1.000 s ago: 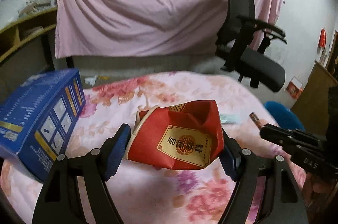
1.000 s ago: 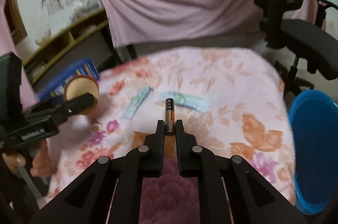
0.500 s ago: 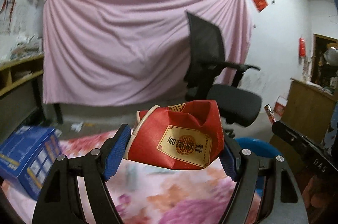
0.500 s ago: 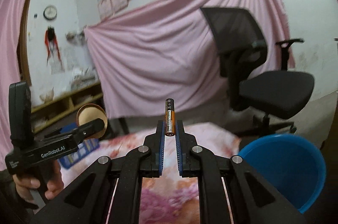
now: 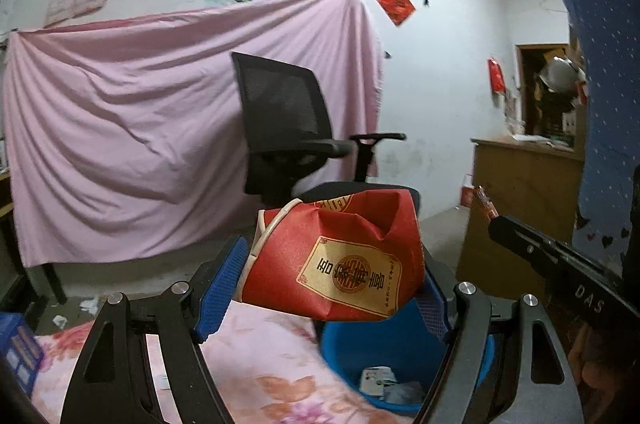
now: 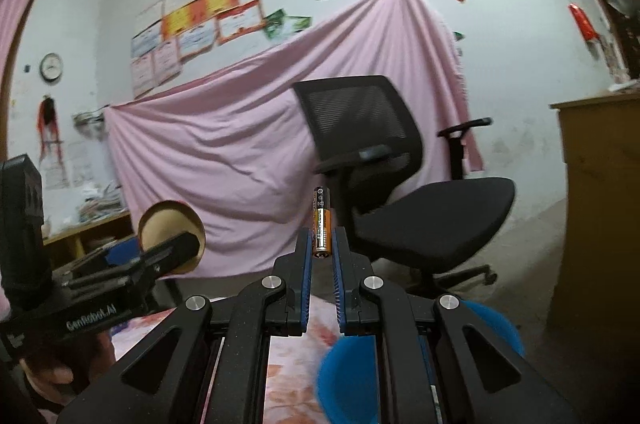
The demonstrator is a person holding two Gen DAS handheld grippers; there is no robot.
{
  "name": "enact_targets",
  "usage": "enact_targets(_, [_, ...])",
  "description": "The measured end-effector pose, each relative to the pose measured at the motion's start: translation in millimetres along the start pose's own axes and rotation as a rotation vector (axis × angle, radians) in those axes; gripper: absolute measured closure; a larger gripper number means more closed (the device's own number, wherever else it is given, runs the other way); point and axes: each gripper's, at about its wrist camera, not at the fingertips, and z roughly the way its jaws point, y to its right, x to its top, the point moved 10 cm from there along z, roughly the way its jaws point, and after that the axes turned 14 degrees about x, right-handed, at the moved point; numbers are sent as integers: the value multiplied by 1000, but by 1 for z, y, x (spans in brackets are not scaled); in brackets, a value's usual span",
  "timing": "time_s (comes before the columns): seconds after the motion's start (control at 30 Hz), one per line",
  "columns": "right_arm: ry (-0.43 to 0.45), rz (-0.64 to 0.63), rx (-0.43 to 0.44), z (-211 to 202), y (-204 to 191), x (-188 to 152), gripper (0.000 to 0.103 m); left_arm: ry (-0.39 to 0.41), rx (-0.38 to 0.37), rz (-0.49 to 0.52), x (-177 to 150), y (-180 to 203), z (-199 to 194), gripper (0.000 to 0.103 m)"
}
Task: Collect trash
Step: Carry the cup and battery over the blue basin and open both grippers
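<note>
My left gripper [image 5: 332, 276] is shut on a crushed red paper cup [image 5: 336, 260] with a gold label, held above the near rim of a blue bin [image 5: 404, 348]. Some scraps lie in the bin's bottom. My right gripper [image 6: 321, 252] is shut on a small black and orange battery [image 6: 321, 224] that stands upright between the blue pads. In the right wrist view the cup's round tan bottom [image 6: 170, 230] shows at the left, in the left gripper [image 6: 176, 248], and the blue bin [image 6: 352, 376] lies low, under my fingers. The right gripper [image 5: 494, 218] and its battery [image 5: 484, 202] enter the left wrist view from the right.
A floral pink cloth [image 5: 256, 364] covers the table below. A black office chair [image 5: 296, 144] stands behind the bin, before a hanging pink sheet [image 5: 120, 136]. A wooden cabinet [image 5: 524, 192] is at the right. A blue box [image 5: 18, 352] lies at the table's left edge.
Both grippers have risen and swung right, away from the tabletop and toward the blue bin. The cup and the battery stay gripped. The scraps on the cloth have dropped out of view.
</note>
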Motion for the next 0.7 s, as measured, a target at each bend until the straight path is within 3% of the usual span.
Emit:
enact_targets(0.37, [-110,110,-123,-2,62,-24,95,-216,-87,5,-40,48,59,30])
enact_targets(0.7, [-236,245,-165,6,94,-61,95,-366,-99,18,-78,64,85,30])
